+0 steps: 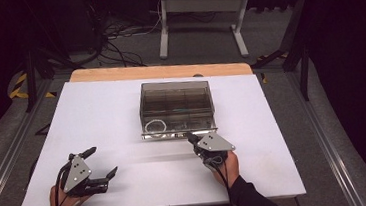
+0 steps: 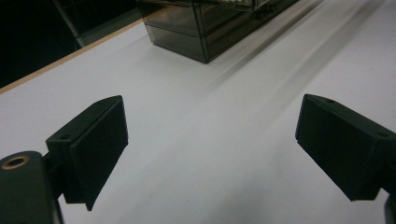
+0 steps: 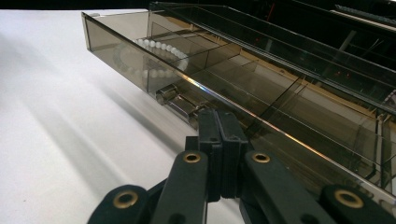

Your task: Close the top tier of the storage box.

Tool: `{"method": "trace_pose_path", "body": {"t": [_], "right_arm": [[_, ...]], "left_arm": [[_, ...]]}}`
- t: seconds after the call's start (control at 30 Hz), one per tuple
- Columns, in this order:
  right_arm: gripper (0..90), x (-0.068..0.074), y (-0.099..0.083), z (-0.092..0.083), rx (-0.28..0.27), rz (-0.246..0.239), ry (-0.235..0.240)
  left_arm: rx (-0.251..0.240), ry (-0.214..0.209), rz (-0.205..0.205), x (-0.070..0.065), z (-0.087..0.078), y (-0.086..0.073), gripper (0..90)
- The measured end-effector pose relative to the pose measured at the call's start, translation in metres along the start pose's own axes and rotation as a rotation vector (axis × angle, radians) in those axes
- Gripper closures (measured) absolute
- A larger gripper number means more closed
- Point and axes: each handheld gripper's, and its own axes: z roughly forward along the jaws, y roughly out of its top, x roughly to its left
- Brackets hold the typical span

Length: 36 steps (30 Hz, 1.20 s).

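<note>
- The smoked transparent plastic drawer box [image 1: 177, 108] sat mid-table, its bottom drawer [image 3: 140, 60] slightly out.
- The right gripper [image 1: 192, 138], jaws closed together, met that drawer's handle [image 3: 175, 100]; probably mid-slide.
- The left gripper [image 1: 101, 163] rested left of the box, jaws wide, empty.

A white desk [image 1: 122, 118] with a bare wooden strip [image 1: 160, 71] along its far edge stands on grey carpet [image 1: 276, 39]. Behind it sits a white metal frame [image 1: 198, 16] on two long feet, with black cables [image 1: 115, 43] tangled on the floor at its left. Yellow-and-black hazard tape [image 1: 19, 84] marks the floor at the left, and metal rails [image 1: 325, 141] run along both sides of the desk.
</note>
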Motion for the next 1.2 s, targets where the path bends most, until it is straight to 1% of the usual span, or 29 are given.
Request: {"method": "trace_pose_path", "body": {"t": [0.13,0.23,0.33,0.43,0.5,0.53,0.63,0.93,1.03,1.2], "right_arm": [[90.0,-0.0006,-0.0002,0.0002,0.002,0.003,0.002],[90.0,-0.0002,-0.0007,0.0004,0.003,0.006,-0.002],[90.0,0.0001,-0.0005,0.0005,0.003,0.003,-0.005],[90.0,0.0004,-0.0011,0.0008,-0.002,0.001,-0.008],[90.0,0.0008,-0.0020,0.0009,-0.003,0.016,-0.014],[90.0,0.0011,-0.0024,0.0010,-0.003,0.019,-0.017],[90.0,0.0013,-0.0026,0.0013,-0.001,0.019,-0.024],[90.0,0.0014,-0.0019,0.0028,-0.009,0.028,-0.034],[90.0,0.0015,-0.0019,0.0031,-0.012,0.031,-0.036],[90.0,0.0017,-0.0012,0.0038,-0.019,0.027,-0.041]], "left_arm": [[0.006,-0.004,0.001,0.0000,0.0002,-0.0004,10.0],[0.002,-0.004,-0.001,-0.0014,-0.0001,-0.0002,10.0],[0.010,0.002,0.009,-0.0018,0.0002,0.0002,10.0],[0.006,0.001,0.002,-0.0015,0.0003,0.0004,10.0],[0.007,-0.002,0.001,-0.0010,0.0005,0.0007,10.0],[0.004,0.001,0.007,-0.0008,0.0005,0.0011,10.0],[0.003,-0.003,0.000,-0.0017,0.0010,0.0010,10.0],[0.006,-0.003,0.004,-0.0011,0.0013,0.0009,10.0],[0.009,-0.002,0.012,-0.0011,0.0020,0.0011,10.0],[0.008,-0.004,0.015,-0.0011,0.0018,0.0011,10.1]]}}
